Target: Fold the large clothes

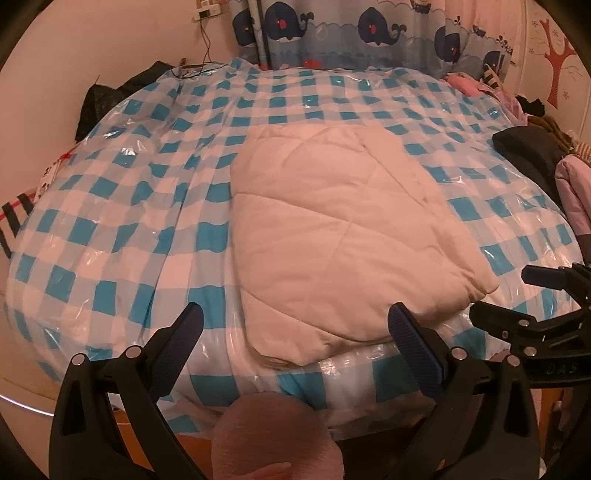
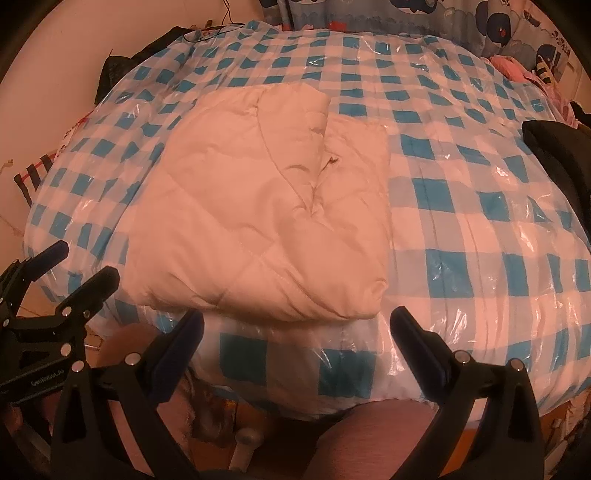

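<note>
**Folded jacket parked on the checked bed, both grippers empty**

So the cream quilted jacket (image 1: 332,236) is lying folded into a chunky rectangle on the bed (image 1: 129,206), a bit toward the near edge. From the right wrist view you can see one flap doubled over the top of the bundle, with a crease running down the middle.

The left gripper (image 1: 295,332) is spread wide with nothing between its fingers, hanging just off the near edge of the jacket at about 6 o'clock from it. The right gripper (image 2: 295,328) is the same deal: fingers wide apart, holding nothing, sitting at 6 o'clock of the bundle's near edge. Each one shows up in the other's camera, the right one at 3 o'clock in the left view and the left one at 9 o'clock in the right view.

The surface is a blue-and-white checked cover under a shiny clear plastic sheet (image 2: 498,206), wrinkled and catching glare all over. At 12 o'clock there's a curtain with navy whales (image 1: 369,29). A loose cable (image 1: 205,48) hangs down the wall at 11 o'clock, with some dark stuff (image 1: 110,96) piled at the bed's far-left corner, can't really tell what it is. At 2 to 3 o'clock there's a heap of pink and dark clothes (image 1: 535,147), and a red tree sticker (image 1: 557,62) on the wall behind.
</note>
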The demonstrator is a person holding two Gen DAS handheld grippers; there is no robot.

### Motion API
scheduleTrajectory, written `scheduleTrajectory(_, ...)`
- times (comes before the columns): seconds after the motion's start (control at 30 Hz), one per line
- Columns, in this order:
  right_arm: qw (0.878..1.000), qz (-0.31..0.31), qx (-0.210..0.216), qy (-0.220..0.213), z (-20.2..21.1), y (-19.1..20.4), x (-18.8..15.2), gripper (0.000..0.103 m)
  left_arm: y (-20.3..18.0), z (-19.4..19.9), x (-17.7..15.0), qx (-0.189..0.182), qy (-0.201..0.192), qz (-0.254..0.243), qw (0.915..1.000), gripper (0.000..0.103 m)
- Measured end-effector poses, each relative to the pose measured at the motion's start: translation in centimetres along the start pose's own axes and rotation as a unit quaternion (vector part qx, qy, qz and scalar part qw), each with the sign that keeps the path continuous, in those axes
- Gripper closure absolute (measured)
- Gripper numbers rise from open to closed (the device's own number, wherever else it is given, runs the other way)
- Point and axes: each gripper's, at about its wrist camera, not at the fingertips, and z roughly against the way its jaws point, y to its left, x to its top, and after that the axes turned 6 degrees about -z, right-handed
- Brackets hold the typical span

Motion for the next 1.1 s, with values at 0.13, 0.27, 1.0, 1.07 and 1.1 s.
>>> scheduleTrajectory(0.13,1.0,-0.002,0.001,-0.001,-0.04,0.03,-0.1,0.006,0.17,-0.24,-0.1,0.0,0.005,0.005,1.0,0.007)
scheduleTrajectory(0.27,1.0,-0.001,0.001,-0.001,-0.05,-0.05,-0.08,0.006,0.2,-0.28,-0.13,-0.007,0.009,0.011,0.9999,0.007)
scheduleTrajectory(1.0,1.0,-0.002,0.004,-0.001,-0.08,-0.24,-0.14,0.006,-0.21,-0.55,0.0,0.021,0.018,0.008,0.9996,0.007)
scheduleTrajectory(1.07,1.0,-0.003,0.005,0.0,-0.1,-0.22,-0.21,0.006,-0.19,-0.46,0.1,0.022,0.017,0.006,0.9996,0.007)
scheduleTrajectory(1.1,1.0,-0.003,0.005,-0.001,-0.13,-0.17,-0.24,0.006,-0.23,-0.43,0.14,0.022,0.017,0.005,0.9996,0.007)
